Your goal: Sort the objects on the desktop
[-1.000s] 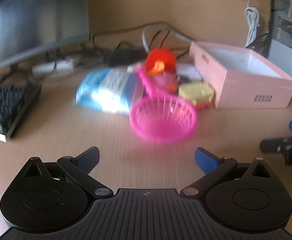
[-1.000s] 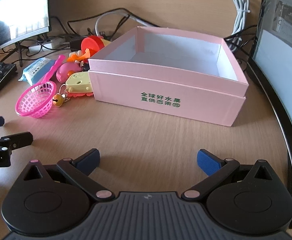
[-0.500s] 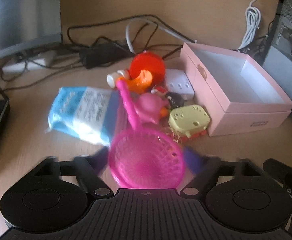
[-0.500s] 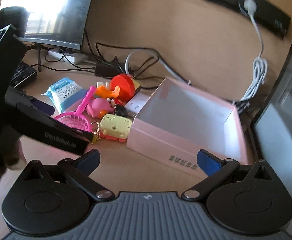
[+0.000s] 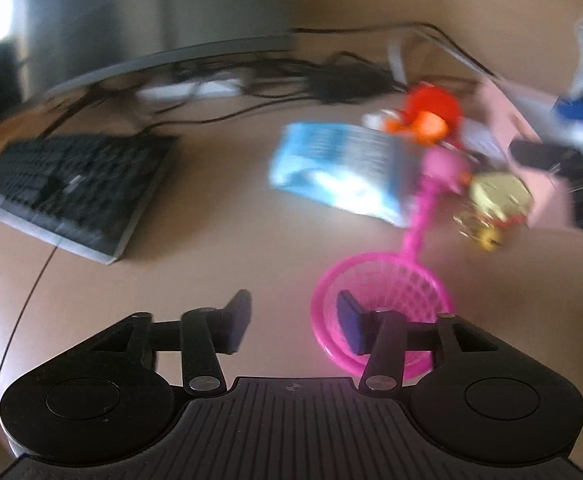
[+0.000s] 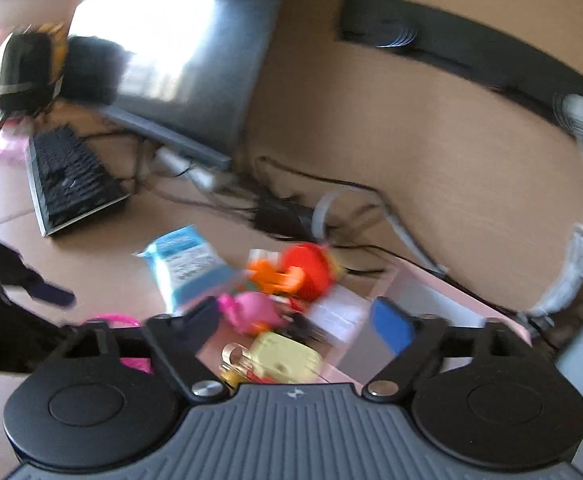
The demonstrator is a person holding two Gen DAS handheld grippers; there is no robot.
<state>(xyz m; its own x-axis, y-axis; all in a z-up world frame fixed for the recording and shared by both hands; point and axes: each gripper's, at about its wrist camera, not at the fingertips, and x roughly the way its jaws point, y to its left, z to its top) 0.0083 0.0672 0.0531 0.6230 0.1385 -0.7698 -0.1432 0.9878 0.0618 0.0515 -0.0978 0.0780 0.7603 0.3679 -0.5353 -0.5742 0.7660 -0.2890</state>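
Observation:
A pink toy net scoop (image 5: 387, 292) lies on the desk, its handle pointing to the toy pile. My left gripper (image 5: 293, 326) is open and low; its right fingertip (image 5: 347, 324) sits inside the scoop's basket, the left one outside its rim. Beyond lie a blue tissue pack (image 5: 339, 168), a red-orange toy (image 5: 431, 116), a pink toy (image 5: 443, 164) and a yellow toy (image 5: 499, 196). My right gripper (image 6: 295, 326) is open, above the yellow toy (image 6: 287, 360) and pink toy (image 6: 251, 312), beside the pink box (image 6: 419, 292). Both views are blurred.
A black keyboard (image 5: 75, 188) lies at the left, a monitor (image 5: 131, 20) behind it. Cables and a power strip (image 5: 195, 88) run along the back wall. The other gripper (image 5: 571, 160) shows at the right edge by the pink box.
My left gripper has shifted left and partly closed, one finger now inside the scoop's basket. My right gripper has swung left and forward over the toy pile.

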